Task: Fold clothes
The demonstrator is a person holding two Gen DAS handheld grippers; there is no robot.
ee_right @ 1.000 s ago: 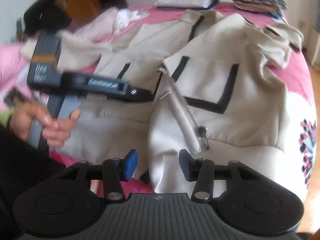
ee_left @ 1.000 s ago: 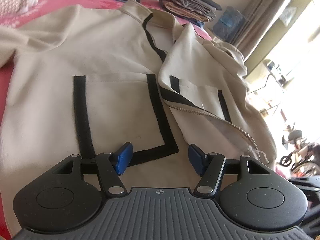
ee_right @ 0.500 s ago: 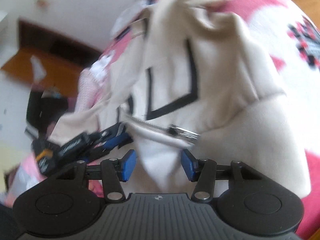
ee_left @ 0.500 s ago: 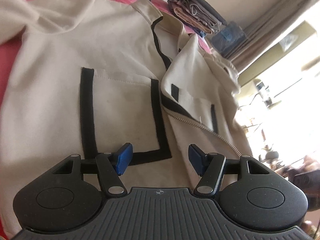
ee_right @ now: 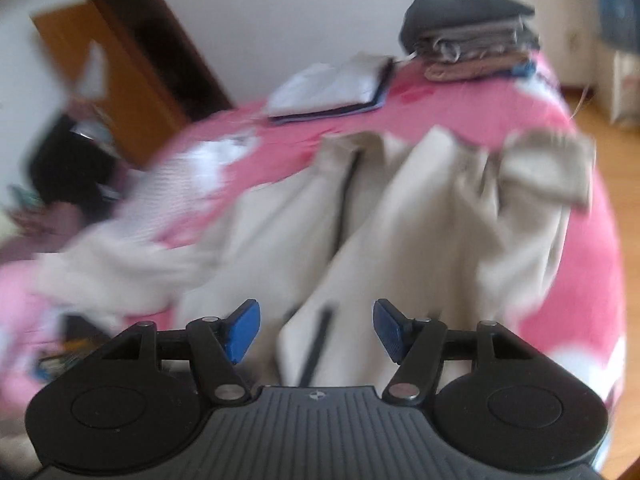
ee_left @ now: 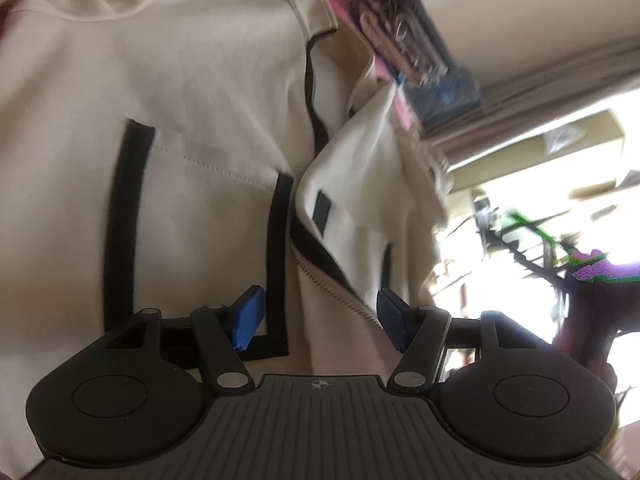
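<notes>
A beige zip jacket [ee_left: 192,92] with black-trimmed pockets lies spread on a pink bed. In the left wrist view my left gripper [ee_left: 318,320] hovers open just above its lower front, over the zip edge [ee_left: 332,292], with cloth below the blue pads but not pinched. The right wrist view is blurred: the jacket [ee_right: 420,208] lies ahead with one front panel folded over. My right gripper [ee_right: 316,330] is above its near edge; its jaws are opening, and the pads press on nothing.
A stack of folded clothes [ee_right: 472,40] sits at the far end of the pink bed [ee_right: 580,280], with a flat folded white and blue piece [ee_right: 332,88] beside it. A wooden door [ee_right: 120,64] stands at left, wooden floor [ee_right: 612,152] at right. A bright window [ee_left: 560,208] glares.
The right gripper swung up and away from the zip hem it had between its pads, and its jaws widened. The left gripper rolled and slid along the jacket front, still open.
</notes>
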